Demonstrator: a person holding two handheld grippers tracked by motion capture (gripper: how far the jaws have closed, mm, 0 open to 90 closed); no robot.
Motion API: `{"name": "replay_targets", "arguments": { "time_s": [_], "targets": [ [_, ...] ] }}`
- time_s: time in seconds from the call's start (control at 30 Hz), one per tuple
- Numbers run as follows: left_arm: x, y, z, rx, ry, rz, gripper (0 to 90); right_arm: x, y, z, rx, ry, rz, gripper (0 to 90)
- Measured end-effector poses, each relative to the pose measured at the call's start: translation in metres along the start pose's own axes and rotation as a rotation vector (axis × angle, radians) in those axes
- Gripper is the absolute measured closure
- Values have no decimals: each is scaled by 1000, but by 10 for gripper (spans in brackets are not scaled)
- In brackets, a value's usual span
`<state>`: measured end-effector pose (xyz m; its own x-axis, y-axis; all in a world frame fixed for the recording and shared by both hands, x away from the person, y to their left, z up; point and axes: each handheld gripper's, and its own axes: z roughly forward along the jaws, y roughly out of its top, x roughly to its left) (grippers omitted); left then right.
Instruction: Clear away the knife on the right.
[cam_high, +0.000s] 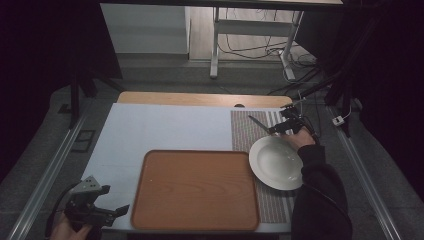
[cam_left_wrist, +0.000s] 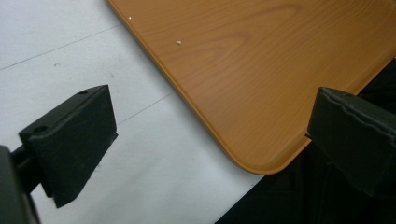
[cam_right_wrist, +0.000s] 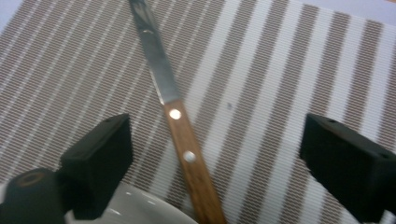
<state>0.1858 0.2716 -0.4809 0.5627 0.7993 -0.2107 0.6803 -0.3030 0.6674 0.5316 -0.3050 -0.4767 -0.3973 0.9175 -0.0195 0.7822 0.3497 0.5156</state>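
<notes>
A: Two grippers in frame. Surface?

B: White table (cam_high: 150, 130), dim room, grey floor (cam_high: 165, 75) behind with a desk frame (cam_high: 216, 45) and loose cables (cam_high: 260, 50). Wooden tray (cam_high: 195, 190) at centre, striped mat (cam_high: 250, 132) to its right, white plate (cam_high: 277, 162) on the mat.

A: Knife?

B: Knife (cam_right_wrist: 180, 121) lies flat on the mat just beyond the plate, between the right gripper (cam_right_wrist: 215, 154) jaws, which stand apart, untouched.

A: Left gripper (cam_left_wrist: 205, 140)?

B: Jaws apart, nothing between, at the tray's near corner.
</notes>
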Motion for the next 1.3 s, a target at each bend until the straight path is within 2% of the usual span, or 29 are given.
{"name": "replay_targets", "arguments": {
  "time_s": [0.1, 0.23, 0.3, 0.43, 0.6, 0.67, 0.73, 0.87, 0.97, 1.07, 1.13, 1.3],
  "targets": [
    [0, 0, 0, 1, -1, 0, 17, 6, 3, 4, -1, 4, -8, 0],
    [0, 0, 0, 2, -1, -1, 16, 11, 6, 12, 1, -19, 0, 0],
    [0, 0, 0, 1, 0, -2, 17, 11, 7, 17, 16, -7, -3, 0],
    [0, 0, 0, 0, 1, -3, 17, 9, 4, 27, 41, -19, -12, 14],
    [0, 0, 0, -1, 1, -4, 17, 8, 2, 32, 48, -5, -57, 172],
    [0, 0, 0, -1, 0, -5, 17, 9, 3, 29, 44, 7, -76, 283],
    [0, 0, 0, -1, -1, -5, 17, 10, 3, 27, 42, 10, -103, 348],
    [0, 0, 0, -1, 3, -4, 17, 11, 4, 26, 44, 43, -119, 506],
    [0, 0, 0, -1, 0, -5, 17, 11, 5, 24, 42, 44, -136, 643],
    [0, 0, 0, -1, 1, -4, 17, 10, 4, 24, 42, 62, -145, 733],
    [0, 0, 0, 1, 1, -3, 17, 8, 4, 23, 45, 68, -145, 768],
    [0, 0, 0, 1, 1, -2, 17, 7, 4, 23, 53, 66, -148, 774]
  ]
}}
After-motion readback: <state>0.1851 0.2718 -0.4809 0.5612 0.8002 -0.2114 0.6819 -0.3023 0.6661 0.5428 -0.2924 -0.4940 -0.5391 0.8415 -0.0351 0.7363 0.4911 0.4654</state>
